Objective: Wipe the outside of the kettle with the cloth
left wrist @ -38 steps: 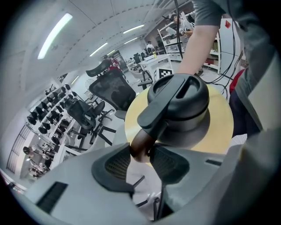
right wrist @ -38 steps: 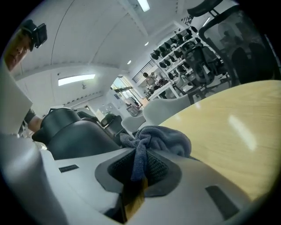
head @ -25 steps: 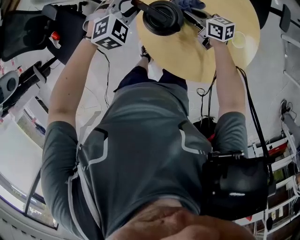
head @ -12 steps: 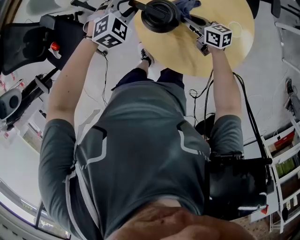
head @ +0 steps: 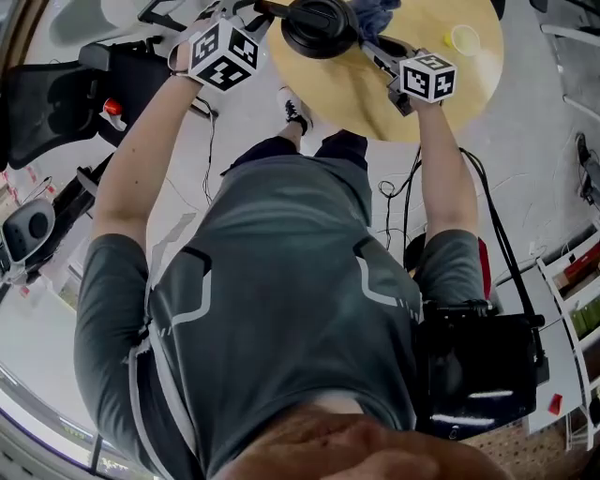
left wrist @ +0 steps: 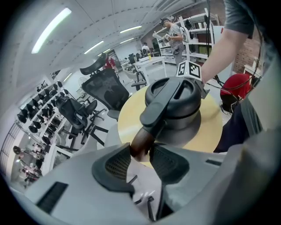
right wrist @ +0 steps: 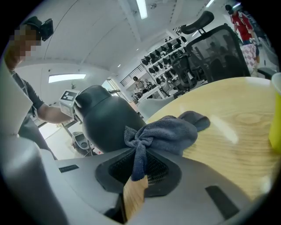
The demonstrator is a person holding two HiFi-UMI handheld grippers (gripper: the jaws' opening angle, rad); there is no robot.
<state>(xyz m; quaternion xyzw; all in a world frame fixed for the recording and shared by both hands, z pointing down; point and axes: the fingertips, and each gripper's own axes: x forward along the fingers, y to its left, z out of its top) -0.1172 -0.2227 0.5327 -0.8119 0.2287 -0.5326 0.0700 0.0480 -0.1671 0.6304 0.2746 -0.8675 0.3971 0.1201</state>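
Kettle (head: 319,26), handle (left wrist: 154,112) clamped in left tool (left wrist: 141,151), may twist loose if right tool (right wrist: 138,169), clamped on cloth (right wrist: 169,134), pushes hard.

**Head view:** mounted above the person (head: 281,309), facing steeply down over torso and arms; worktop (head: 328,84) far off at the upper edge.

**Left gripper view:** rides the left gripper (left wrist: 140,151), sighting along its jaws; kettle (left wrist: 175,105) very near, worktop beyond.

**Right gripper view:** rides the right gripper (right wrist: 138,165), low over the worktop; cloth (right wrist: 169,132) close.

**Shared:** kettle and worktop in all three; each gripper view faces the other's marker cube (left wrist: 189,70).
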